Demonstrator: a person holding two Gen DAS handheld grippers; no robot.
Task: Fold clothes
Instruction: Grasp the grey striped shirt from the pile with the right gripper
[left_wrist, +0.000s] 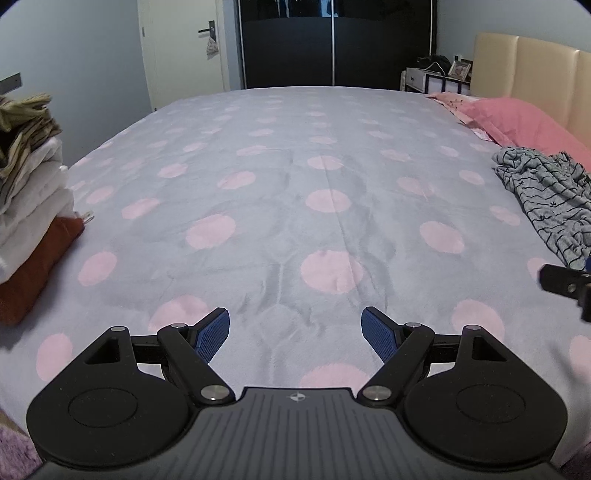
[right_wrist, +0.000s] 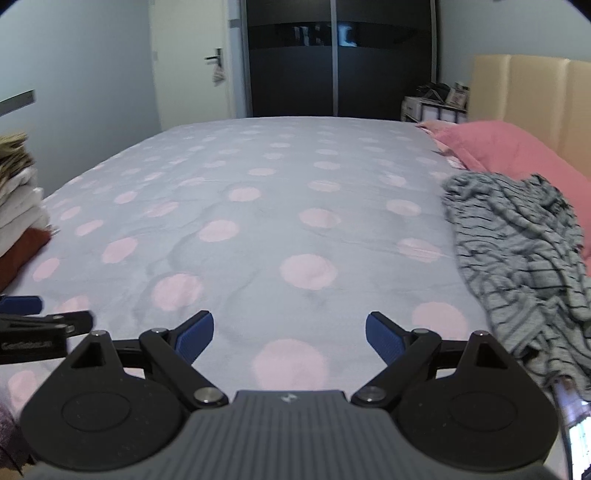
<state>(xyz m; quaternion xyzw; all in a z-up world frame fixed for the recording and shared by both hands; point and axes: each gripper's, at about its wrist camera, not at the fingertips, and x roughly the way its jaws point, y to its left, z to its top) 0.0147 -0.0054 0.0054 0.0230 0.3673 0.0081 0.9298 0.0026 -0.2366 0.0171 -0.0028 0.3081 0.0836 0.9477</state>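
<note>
Hovering over the bedspread (left_wrist: 295, 155), left gripper (left_wrist: 295, 334) and right gripper (right_wrist: 290, 332) fingers released; striped garment (right_wrist: 517, 251) lies crumpled at right

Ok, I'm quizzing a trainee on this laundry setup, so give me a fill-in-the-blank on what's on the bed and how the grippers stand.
1. The crumpled striped garment lies on the ____ side of the bed.
2. The bedspread is grey with ____ dots.
3. The left gripper and the right gripper both have their jaws ____.
4. The stack of folded clothes rests on a ____ item at the bottom.

Missing words: right; pink; open; rust-orange
</note>
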